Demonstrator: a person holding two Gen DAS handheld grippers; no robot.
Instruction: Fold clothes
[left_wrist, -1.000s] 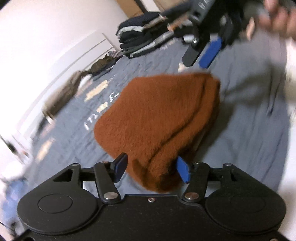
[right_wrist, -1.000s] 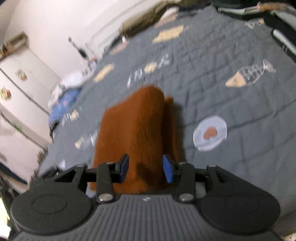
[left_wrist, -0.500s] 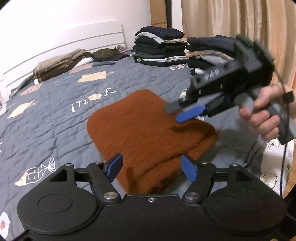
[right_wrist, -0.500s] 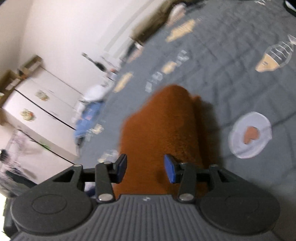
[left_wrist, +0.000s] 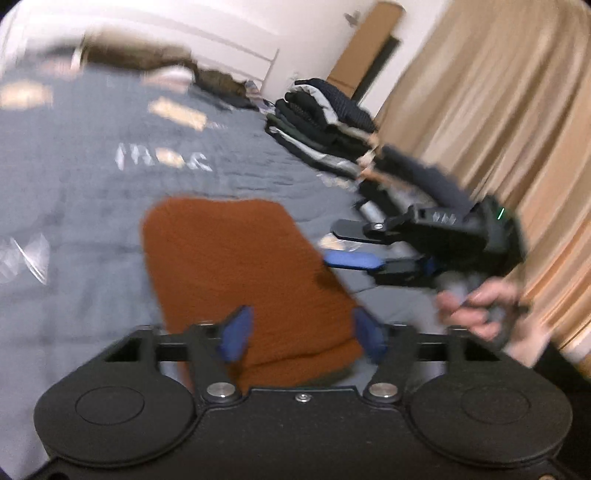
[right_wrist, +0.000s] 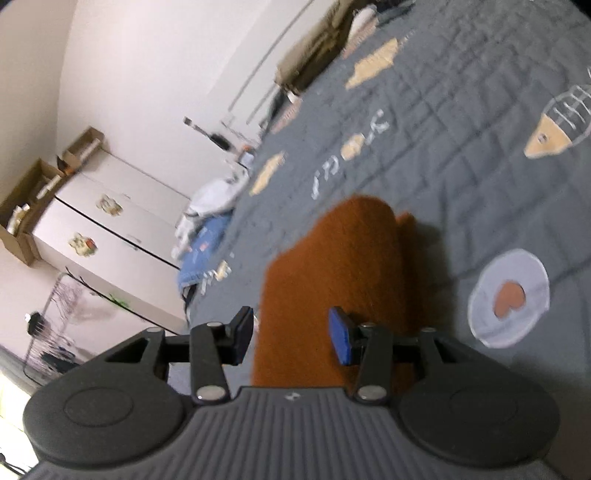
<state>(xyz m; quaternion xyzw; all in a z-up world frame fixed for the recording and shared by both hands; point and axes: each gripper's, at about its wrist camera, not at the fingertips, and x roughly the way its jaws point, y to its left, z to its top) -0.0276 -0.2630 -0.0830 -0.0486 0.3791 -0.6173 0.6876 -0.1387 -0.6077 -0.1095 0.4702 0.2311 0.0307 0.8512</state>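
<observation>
A brown sweater (left_wrist: 236, 273) lies folded on a bed with a grey quilt (left_wrist: 92, 177). The quilt has little pictures on it, like a fish (right_wrist: 554, 125) and a plate shape (right_wrist: 509, 299). The left claw (left_wrist: 301, 334) sits low over the near end of the sweater. Its jaws are closing, with the near end of the sweater between its blue pads (left_wrist: 236, 332), but the pads do not press on it. The right claw (left_wrist: 343, 245) reaches in from the right side, held by a hand (left_wrist: 484, 314). In its own view the right claw (right_wrist: 291, 334) is over the sweater's end too, with its jaws apart and gripping nothing. A stack of dark folded clothes (left_wrist: 325, 125) sits at the far side of the bed, near a tan curtain (left_wrist: 498, 110). White cupboards (right_wrist: 103, 229) stand by the wall.
</observation>
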